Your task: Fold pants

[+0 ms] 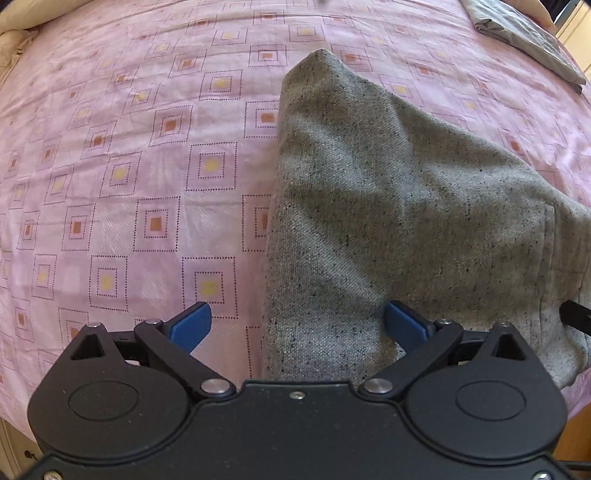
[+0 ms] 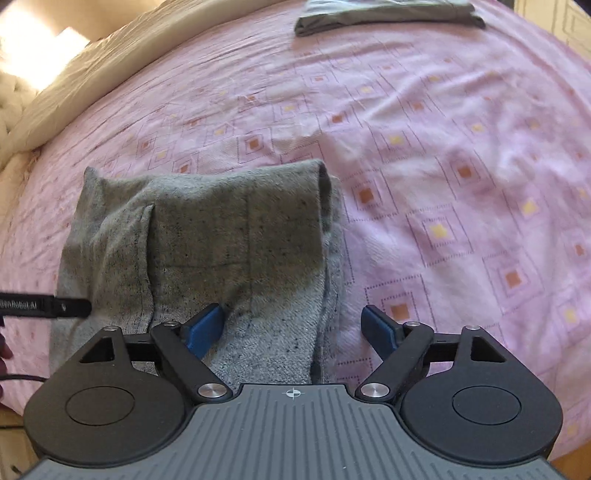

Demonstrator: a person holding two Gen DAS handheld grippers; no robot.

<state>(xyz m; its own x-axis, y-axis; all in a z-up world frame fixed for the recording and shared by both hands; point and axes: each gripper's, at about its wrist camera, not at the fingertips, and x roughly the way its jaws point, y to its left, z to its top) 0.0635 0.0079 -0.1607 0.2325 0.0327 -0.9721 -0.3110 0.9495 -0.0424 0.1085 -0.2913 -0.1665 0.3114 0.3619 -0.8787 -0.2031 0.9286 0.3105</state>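
pants (image 1: 388, 206) grey, speckled, folded on pink bedsheet (image 1: 129, 166) | left claw (image 1: 297, 326) and right claw (image 2: 295, 330) spread wide, empty

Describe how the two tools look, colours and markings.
Left tool: black body, black linkage arms, silver pivot pins, blue ribbed pads. Right tool: same black arms and blue pads, but a grey ribbed top plate with a crosshair mark.

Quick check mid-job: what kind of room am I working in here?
Most likely a bedroom, with the work done on a bed. The surface is a pink bedsheet with a square pattern, a cream quilted blanket lies along its edge, and the speckled grey pants and a folded dark grey garment lie on it.
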